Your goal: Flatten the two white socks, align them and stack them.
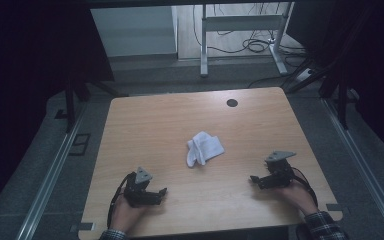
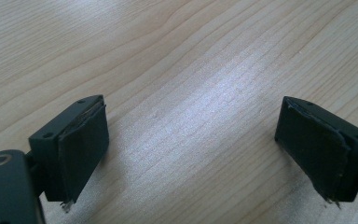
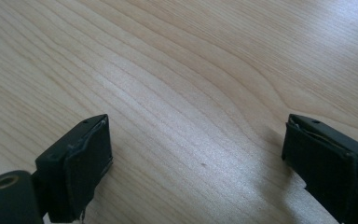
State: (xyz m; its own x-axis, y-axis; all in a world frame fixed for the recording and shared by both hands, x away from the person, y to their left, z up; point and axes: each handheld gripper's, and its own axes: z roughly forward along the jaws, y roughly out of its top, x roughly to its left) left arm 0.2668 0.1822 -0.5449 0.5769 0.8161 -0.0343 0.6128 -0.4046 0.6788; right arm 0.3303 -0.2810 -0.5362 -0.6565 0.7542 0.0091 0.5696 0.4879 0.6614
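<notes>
A white folded cloth (image 1: 204, 148) lies near the middle of the wooden table (image 1: 155, 120). My left gripper (image 1: 161, 192) rests low at the front left, held by a hand, its tips pointing right; it is apart from the cloth. In the left gripper view the left gripper (image 2: 193, 140) stands open over bare wood. My right gripper (image 1: 254, 179) sits at the front right, tips pointing left, below and right of the cloth. In the right gripper view the right gripper (image 3: 198, 156) is open with nothing between its pads.
A round dark hole (image 1: 232, 103) marks the table's far side. Beyond the table stand a white desk frame (image 1: 240, 22) and cables (image 1: 257, 45) on the floor. Metal rails (image 1: 50, 175) run along both sides of the table.
</notes>
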